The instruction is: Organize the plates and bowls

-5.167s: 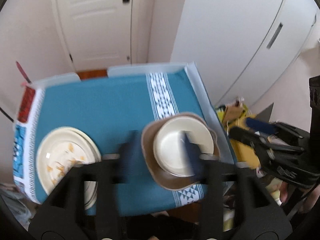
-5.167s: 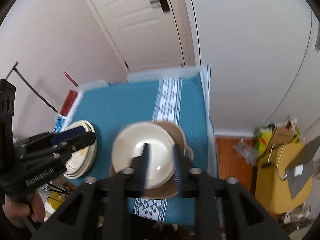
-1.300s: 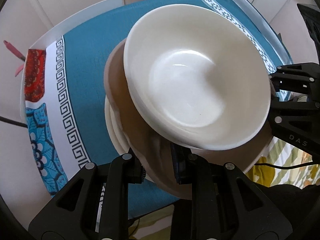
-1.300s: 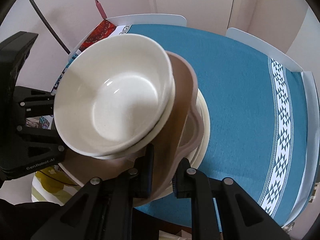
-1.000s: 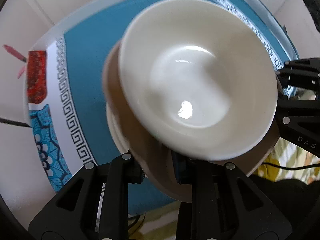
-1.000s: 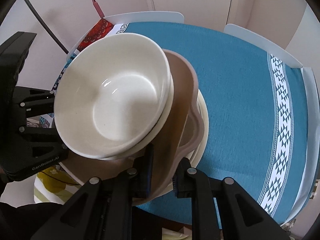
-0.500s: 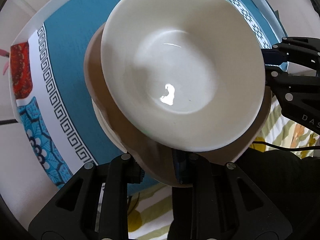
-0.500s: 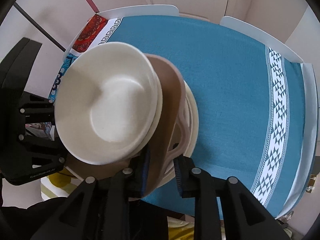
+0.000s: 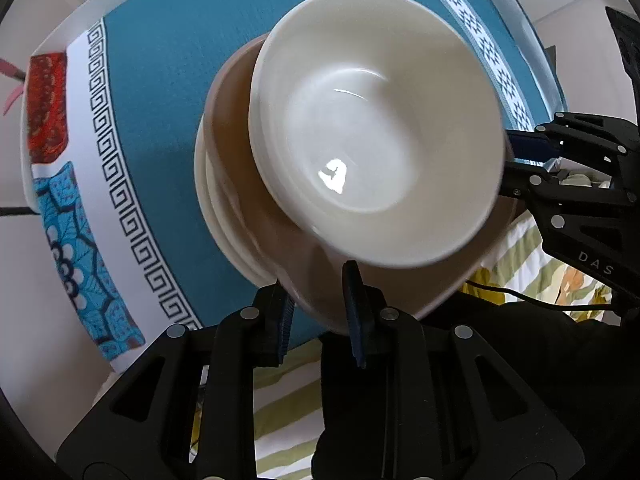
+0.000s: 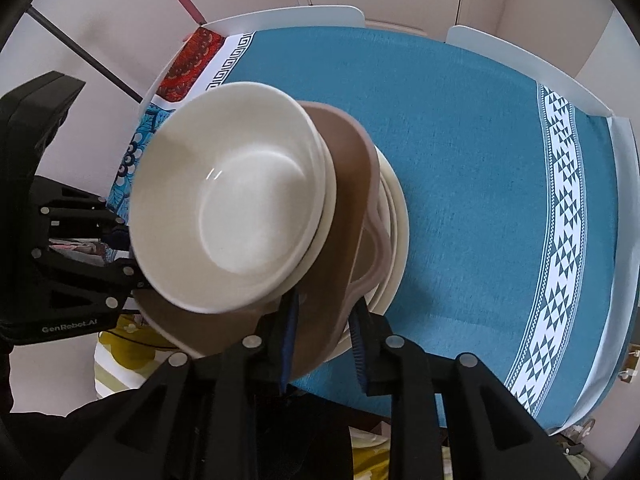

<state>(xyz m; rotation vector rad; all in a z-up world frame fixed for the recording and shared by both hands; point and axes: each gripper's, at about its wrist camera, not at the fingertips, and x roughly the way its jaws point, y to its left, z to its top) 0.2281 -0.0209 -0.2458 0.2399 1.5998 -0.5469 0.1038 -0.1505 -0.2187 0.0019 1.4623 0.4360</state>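
Observation:
A cream bowl [image 9: 376,128] sits nested in a second cream bowl on a brown plate [image 9: 248,208]. The brown plate lies over a stack of cream plates [image 9: 216,208] on the blue cloth. My left gripper [image 9: 318,312] is shut on the near rim of the brown plate. In the right wrist view my right gripper [image 10: 322,332] is shut on the opposite rim of the brown plate [image 10: 344,168], with the bowl [image 10: 228,204] on top and the cream plates [image 10: 394,224] beneath. The stack is tilted.
The blue tablecloth [image 10: 460,128] with a white patterned band [image 10: 560,216] covers the table. A red and blue patterned edge [image 9: 48,120] runs along the left side. Each gripper appears in the other's view at the far rim [image 9: 568,168] [image 10: 80,248].
Earlier the brown plate with the bowls stood at the table's right and the cream plates at the left. Now both grippers hold it over the cream plates; in the last second it shifted and tilted slightly.

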